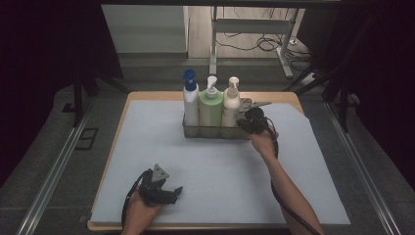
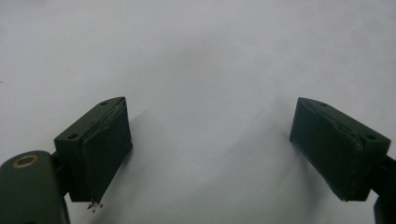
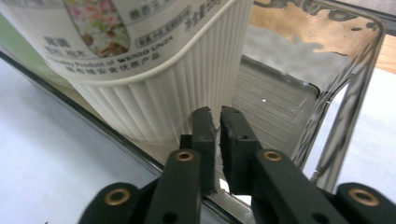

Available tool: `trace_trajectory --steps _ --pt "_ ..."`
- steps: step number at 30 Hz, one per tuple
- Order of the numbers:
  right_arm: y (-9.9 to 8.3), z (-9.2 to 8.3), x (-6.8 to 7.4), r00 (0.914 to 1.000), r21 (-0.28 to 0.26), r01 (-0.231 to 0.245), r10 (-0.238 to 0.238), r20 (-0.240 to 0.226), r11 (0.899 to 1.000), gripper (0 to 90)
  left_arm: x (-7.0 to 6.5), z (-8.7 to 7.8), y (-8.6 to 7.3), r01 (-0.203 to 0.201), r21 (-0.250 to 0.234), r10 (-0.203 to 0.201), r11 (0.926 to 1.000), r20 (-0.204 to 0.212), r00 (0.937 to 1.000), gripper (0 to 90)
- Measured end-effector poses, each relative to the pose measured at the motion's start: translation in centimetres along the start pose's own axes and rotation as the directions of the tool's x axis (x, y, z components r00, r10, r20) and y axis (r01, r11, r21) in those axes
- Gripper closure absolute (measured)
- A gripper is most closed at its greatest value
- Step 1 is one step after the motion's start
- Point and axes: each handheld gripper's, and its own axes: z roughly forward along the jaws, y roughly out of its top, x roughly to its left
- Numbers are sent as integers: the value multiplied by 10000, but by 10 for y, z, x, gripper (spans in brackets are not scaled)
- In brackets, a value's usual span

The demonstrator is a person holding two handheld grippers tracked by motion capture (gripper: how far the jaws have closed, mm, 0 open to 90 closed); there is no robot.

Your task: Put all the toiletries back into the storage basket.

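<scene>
A clear tray (image 1: 210, 132) at the back middle of the mat holds a white bottle with a blue cap (image 1: 190, 98), a green pump bottle (image 1: 211, 105) and a cream pump bottle (image 1: 231, 103). My right gripper (image 1: 246, 120) is at the tray's front right corner. In the right gripper view its jaws stand almost together (image 3: 218, 123), pinching the clear tray wall (image 3: 355, 93) beside the ribbed cream bottle (image 3: 154, 93). My left gripper (image 1: 171, 192) rests near the mat's front edge. Its jaws are wide apart (image 2: 210, 149) with only bare mat between them.
A pale blue mat (image 1: 205, 166) covers the wooden tabletop (image 1: 147, 94). Metal rails (image 1: 54, 171) run along both sides of the table. A cable (image 1: 284, 200) trails back along the right forearm. Table legs and wires (image 1: 264, 41) lie on the floor beyond.
</scene>
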Motion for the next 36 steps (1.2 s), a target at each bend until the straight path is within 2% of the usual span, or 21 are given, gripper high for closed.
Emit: trace_trajectory --steps 7,11,27,36 --pt "0 -4 0 9998 -46 96 -95 157 9999 735 0 0 0 12 -15 -12 10000 7 10000 122" --pt "0 -7 0 9993 -151 163 -158 325 9998 653 0 0 0 16 -18 -16 10000 6 10000 122" --pt "1 -24 1 9986 -206 436 -430 304 9988 460 0 0 0 0 -6 0 10000 -2 10000 122" --pt "-1 -32 -1 9988 -215 431 -426 229 9988 392 0 0 0 -3 -5 3 10000 -2 10000 122"
